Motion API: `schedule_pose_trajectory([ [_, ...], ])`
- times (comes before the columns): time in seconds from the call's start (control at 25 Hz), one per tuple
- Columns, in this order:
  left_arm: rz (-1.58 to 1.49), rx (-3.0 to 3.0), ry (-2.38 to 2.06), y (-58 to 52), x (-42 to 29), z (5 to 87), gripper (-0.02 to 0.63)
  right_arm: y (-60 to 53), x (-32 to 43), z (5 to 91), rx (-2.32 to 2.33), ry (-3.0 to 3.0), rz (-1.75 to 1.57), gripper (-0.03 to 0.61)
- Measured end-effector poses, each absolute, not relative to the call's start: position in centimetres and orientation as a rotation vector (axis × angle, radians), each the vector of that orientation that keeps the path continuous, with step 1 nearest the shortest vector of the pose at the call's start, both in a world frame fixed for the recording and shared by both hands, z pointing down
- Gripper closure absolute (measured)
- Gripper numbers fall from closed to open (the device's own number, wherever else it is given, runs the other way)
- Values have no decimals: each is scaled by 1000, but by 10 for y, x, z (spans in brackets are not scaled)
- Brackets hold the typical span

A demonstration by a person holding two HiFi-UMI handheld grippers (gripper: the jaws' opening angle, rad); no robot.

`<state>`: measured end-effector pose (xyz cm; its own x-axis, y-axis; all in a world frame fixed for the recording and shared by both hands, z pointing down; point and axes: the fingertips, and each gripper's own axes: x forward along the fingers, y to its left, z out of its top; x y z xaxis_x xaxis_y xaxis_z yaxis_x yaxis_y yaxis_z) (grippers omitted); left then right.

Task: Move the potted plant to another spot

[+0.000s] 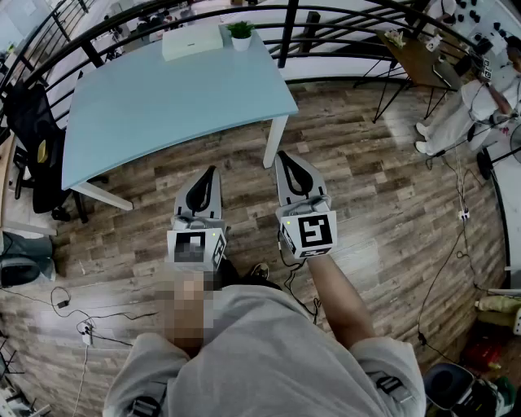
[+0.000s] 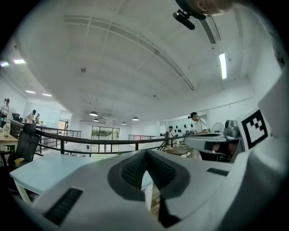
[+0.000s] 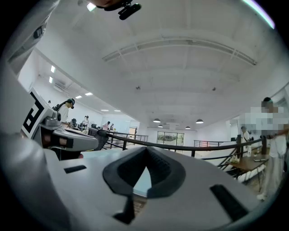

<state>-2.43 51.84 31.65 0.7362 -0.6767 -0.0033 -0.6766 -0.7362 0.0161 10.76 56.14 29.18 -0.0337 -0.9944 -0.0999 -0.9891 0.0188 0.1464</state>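
The potted plant (image 1: 240,34), small and green in a white pot, stands at the far edge of the pale blue table (image 1: 163,106), beside a white box (image 1: 192,41). Both grippers are held side by side over the wooden floor in front of the table, well short of the plant. My left gripper (image 1: 212,170) is shut with nothing in it, and its tips meet in the left gripper view (image 2: 146,151). My right gripper (image 1: 283,155) is likewise shut and empty (image 3: 146,149). Both point level towards the table. The plant does not show in either gripper view.
A black railing (image 1: 342,16) curves behind the table. A black chair (image 1: 32,138) stands at the table's left end. At the upper right are a wooden desk (image 1: 419,57) and a seated person (image 1: 476,102). Cables (image 1: 73,313) lie on the floor at the left.
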Motion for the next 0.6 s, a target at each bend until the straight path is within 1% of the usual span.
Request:
schedule_pose_trajectory([
  [0.2, 44, 2915, -1102, 541, -8, 324, 601, 577, 116, 307, 2090, -2272, -227, 574],
  [0.52, 141, 2870, -1077, 528, -20, 353, 601, 566, 114, 340, 2066, -2296, -128, 574],
  [0.6, 157, 2857, -1057, 514, -15, 360, 601, 552, 115, 349, 2051, -2294, -88, 515],
])
